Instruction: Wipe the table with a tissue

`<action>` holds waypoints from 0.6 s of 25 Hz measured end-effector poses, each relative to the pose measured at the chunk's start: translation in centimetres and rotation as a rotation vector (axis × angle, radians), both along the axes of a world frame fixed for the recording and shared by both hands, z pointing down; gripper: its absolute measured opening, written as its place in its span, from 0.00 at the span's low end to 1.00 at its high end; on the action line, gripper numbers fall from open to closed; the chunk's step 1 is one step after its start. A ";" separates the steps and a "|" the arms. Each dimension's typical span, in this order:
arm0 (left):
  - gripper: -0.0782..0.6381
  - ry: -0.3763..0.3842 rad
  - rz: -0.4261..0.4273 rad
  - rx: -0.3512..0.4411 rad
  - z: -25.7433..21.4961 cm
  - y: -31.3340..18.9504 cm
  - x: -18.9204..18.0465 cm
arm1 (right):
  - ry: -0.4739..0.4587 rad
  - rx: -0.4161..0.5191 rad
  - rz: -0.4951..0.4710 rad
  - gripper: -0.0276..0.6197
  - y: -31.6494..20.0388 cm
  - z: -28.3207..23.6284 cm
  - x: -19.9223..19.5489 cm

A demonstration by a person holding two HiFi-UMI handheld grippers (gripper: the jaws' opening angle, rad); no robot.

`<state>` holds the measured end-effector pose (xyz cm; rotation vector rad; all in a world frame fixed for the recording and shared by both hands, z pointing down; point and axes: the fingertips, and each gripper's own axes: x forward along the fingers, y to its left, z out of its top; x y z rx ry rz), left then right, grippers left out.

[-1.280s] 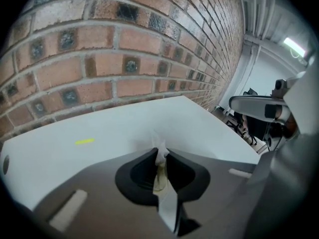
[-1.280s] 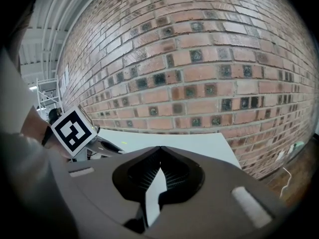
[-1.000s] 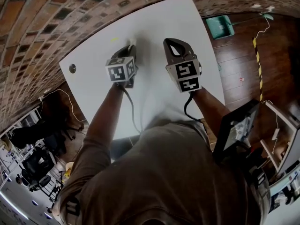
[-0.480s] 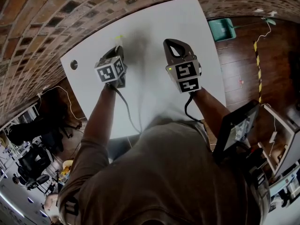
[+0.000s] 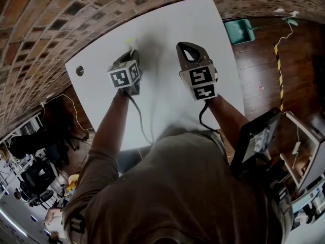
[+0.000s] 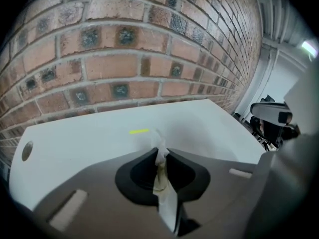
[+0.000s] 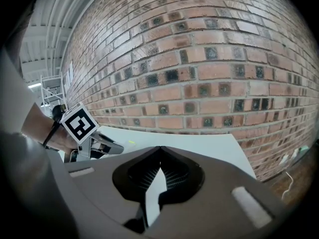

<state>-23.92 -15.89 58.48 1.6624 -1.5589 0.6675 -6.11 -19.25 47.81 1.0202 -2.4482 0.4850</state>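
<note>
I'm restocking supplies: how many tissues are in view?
1: a crumpled white paper tissue pinched in the left claw. The right claw is shut, empty. Others may be hidden.

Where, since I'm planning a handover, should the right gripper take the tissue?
Grip the tissue by its tuft beyond the fingers of the left gripper, coming from the wall side: the rest is pinched between them. The right gripper is shut, so open it first.
</note>
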 end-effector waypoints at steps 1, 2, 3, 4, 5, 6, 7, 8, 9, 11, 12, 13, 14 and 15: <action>0.14 0.002 0.009 -0.002 0.1 0.0 0.4 | 0.000 0.000 0.002 0.06 0.0 0.0 0.1; 0.14 0.003 0.018 -0.003 0.1 -0.1 0.8 | 0.000 0.000 0.003 0.06 0.0 0.0 0.2; 0.14 0.006 0.026 -0.005 0.1 -0.1 1.2 | 0.000 -0.001 0.005 0.06 -0.1 0.0 0.3; 0.14 0.008 0.033 -0.006 0.1 -0.2 1.7 | 0.000 -0.001 0.006 0.06 -0.1 0.0 0.4; 0.14 0.011 0.042 -0.007 0.1 -0.2 2.2 | 0.000 -0.001 0.007 0.06 -0.1 -0.1 0.6; 0.14 0.013 0.053 -0.009 0.0 -0.3 2.7 | -0.001 -0.001 0.009 0.06 -0.1 -0.1 0.7; 0.14 0.014 0.065 -0.010 0.0 -0.3 3.3 | -0.001 -0.001 0.010 0.06 -0.1 -0.2 0.9; 0.14 0.015 0.078 -0.011 0.0 -0.3 3.8 | -0.001 -0.001 0.011 0.06 -0.1 -0.2 1.1; 0.14 0.017 0.090 -0.013 0.0 -0.3 4.3 | -0.001 -0.001 0.013 0.06 -0.1 -0.2 1.2; 0.14 0.021 0.111 -0.014 -0.1 -0.4 5.3 | -0.001 -0.001 0.015 0.06 -0.1 -0.3 1.4; 0.14 0.023 0.119 -0.014 -0.1 -0.4 5.7 | -0.002 -0.001 0.016 0.06 -0.1 -0.4 1.5; 0.14 0.025 0.126 -0.014 -0.1 -0.3 6.0 | -0.003 -0.001 0.017 0.06 -0.1 -0.4 1.6; 0.14 0.026 0.131 -0.014 -0.1 -0.3 6.3 | -0.003 -0.001 0.017 0.06 0.0 -0.4 1.6; 0.14 0.025 0.137 -0.015 0.0 -0.3 6.5 | -0.004 0.000 0.017 0.06 0.0 -0.5 1.7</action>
